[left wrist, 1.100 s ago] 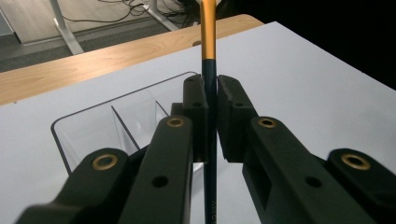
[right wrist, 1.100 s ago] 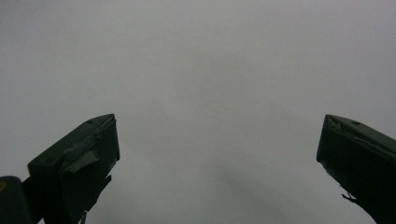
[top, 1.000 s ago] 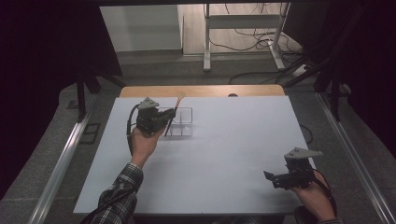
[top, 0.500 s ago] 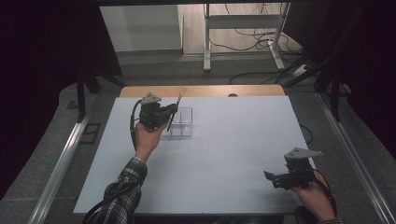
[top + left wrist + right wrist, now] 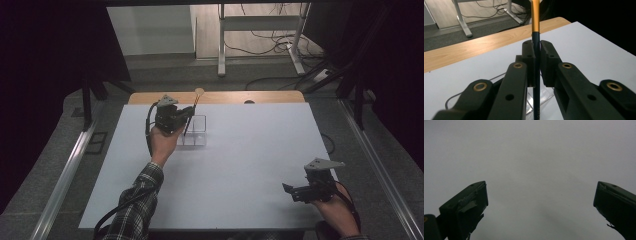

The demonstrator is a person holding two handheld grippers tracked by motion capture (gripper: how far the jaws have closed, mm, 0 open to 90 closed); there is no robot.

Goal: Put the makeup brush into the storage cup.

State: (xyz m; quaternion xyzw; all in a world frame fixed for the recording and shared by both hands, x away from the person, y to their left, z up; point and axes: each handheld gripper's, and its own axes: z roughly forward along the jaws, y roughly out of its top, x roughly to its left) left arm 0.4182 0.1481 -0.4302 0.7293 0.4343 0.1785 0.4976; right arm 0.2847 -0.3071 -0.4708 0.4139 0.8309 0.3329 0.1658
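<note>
My left claw (image 5: 537, 62) grips a dark, orange-ended pen (image 5: 535, 30) upright over the clear organiser (image 5: 195, 131). My right claw (image 5: 540, 202) hangs wide open above the white worktop (image 5: 240, 150).

A white table (image 5: 240, 165) with wooden far edge (image 5: 270, 97); cables (image 5: 270, 35) beyond.

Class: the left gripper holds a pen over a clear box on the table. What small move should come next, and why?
Probably lower the pen straight down into the clear box before opening. The left gripper is shut on it, upright, its lower end at the box's compartments. The right gripper rests open, far off, so it is no help.
</note>
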